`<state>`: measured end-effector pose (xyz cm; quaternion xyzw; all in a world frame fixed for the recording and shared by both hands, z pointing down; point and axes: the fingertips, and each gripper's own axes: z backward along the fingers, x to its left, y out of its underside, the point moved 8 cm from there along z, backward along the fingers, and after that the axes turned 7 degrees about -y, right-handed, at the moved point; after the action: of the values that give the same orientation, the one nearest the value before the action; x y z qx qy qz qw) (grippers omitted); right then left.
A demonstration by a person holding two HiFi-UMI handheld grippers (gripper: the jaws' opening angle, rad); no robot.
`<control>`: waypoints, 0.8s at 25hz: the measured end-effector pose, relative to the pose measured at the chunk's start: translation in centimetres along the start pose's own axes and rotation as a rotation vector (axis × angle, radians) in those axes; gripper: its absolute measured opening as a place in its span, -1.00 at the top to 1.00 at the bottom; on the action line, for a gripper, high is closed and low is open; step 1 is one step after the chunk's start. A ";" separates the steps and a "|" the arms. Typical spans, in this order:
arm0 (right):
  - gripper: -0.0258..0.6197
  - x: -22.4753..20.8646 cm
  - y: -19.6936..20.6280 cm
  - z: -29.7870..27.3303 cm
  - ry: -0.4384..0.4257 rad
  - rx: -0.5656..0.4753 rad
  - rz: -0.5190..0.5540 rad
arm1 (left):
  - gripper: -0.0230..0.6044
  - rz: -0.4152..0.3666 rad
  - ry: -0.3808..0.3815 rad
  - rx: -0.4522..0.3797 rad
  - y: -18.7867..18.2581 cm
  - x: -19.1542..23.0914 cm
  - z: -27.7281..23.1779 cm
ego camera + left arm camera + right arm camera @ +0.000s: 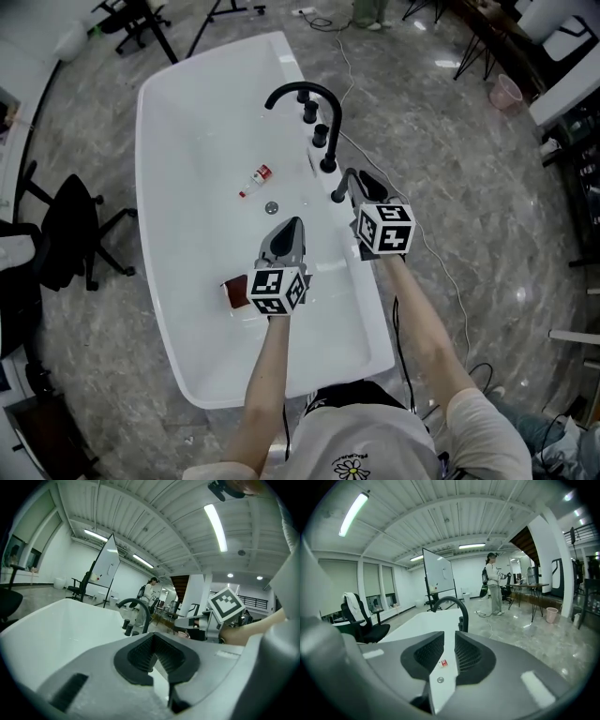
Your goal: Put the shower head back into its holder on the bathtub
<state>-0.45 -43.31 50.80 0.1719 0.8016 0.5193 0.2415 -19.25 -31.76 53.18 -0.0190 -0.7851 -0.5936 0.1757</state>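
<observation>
Counting what lies round the two pairs of jaws: one white bathtub [187, 141], one black arched faucet [314, 91] on its rim, two black knobs [310, 112] under the arch, one black shower head [338, 194], one small bottle [255, 180] with a red cap, one drain [271, 207] and one dark reddish thing [234, 290] that I cannot make out. The left gripper [292, 225] hangs over the inside of the tub, and its own view shows its jaws closed tip to tip with nothing between them. The drain lies just ahead of those tips, the bottle farther ahead and a little to their left, and the reddish thing behind them, beside the marker cube. The right gripper [364, 183] is over the rim, its jaws a narrow gap apart and holding nothing. Through that gap its own view shows only the bottle [444, 663] and the drain [440, 680] down on the tub floor. The shower head sits at the rim just ahead and to the left of the right jaws, free of them. Whether it is fully seated in a holder I cannot tell. The faucet rises beyond both pairs of tips. The tub holds the bottle and the reddish thing.
</observation>
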 end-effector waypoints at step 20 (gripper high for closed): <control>0.90 11.6 -2.8 32.1 -0.222 -0.237 -0.106 | 0.93 -0.111 0.155 -0.284 -7.8 -17.4 19.0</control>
<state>8.11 -14.31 34.78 0.1559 0.7109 0.5747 0.3741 -9.63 -13.13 36.38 0.0456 -0.6773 -0.7071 0.1981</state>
